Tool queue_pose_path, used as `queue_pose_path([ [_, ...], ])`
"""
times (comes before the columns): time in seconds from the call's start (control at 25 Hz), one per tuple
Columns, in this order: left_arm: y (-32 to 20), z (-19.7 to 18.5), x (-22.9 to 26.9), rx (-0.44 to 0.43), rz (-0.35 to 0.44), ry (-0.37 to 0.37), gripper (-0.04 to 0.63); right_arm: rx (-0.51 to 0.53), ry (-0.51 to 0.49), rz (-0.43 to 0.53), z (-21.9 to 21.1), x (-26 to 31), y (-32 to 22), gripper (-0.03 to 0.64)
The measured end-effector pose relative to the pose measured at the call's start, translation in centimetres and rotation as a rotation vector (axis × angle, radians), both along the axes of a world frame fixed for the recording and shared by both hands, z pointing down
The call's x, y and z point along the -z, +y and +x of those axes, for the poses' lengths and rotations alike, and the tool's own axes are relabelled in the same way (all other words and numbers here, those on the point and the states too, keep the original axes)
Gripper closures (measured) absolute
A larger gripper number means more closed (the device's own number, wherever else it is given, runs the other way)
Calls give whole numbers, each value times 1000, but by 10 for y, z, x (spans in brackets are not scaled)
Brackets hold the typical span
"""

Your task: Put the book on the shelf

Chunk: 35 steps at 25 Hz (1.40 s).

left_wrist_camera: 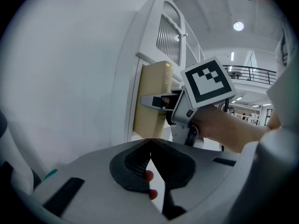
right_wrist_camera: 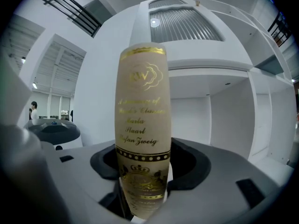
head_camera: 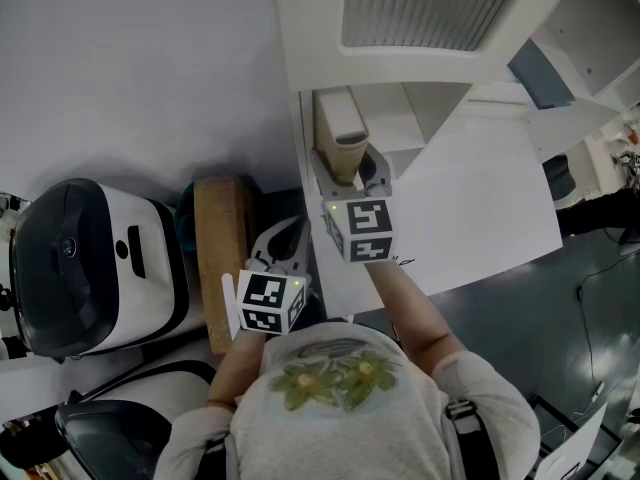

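Book: the book (right_wrist_camera: 142, 125) is tan with gold letters on its spine. It stands up straight, in the middle of the right gripper view.
Where the book is: in the head view the book (head_camera: 343, 133) sits at the upper middle of the frame, at the left end of the shelf (head_camera: 470, 58). I cannot tell if it rests on a shelf board.
Right gripper: the right gripper (right_wrist_camera: 143, 171) has its jaws wide, one on each side of the book, and they hold its lower part.
Left gripper: the left gripper (left_wrist_camera: 150, 146) has its jaws pressed together with nothing in them. Two fingers (left_wrist_camera: 148, 175) show behind them.
Left gripper place: in the head view it (head_camera: 285, 243) is below and to the left of the right gripper (head_camera: 345, 173).
Shelf: it is white, with open boxes that fill the back of the right gripper view (right_wrist_camera: 210, 66).
Other things: a wood block (head_camera: 224, 258) lies at the middle left of the head view. A white and black case (head_camera: 90, 263) is just left of it.
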<state>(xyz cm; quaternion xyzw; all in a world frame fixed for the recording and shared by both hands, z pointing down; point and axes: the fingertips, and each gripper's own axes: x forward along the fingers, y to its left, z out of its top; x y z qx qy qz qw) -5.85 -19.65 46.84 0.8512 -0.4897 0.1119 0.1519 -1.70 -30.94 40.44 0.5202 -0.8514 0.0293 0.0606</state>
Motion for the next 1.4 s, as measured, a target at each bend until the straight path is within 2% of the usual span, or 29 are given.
queue_pose_path([
  [0.92, -3, -5, -1, 25, -2, 0, 568, 121, -4, -21, -12, 1, -26, 344],
  [1.4, 2, -1, 3, 14, 7, 9, 568, 110, 23, -5, -11, 7, -3, 331],
])
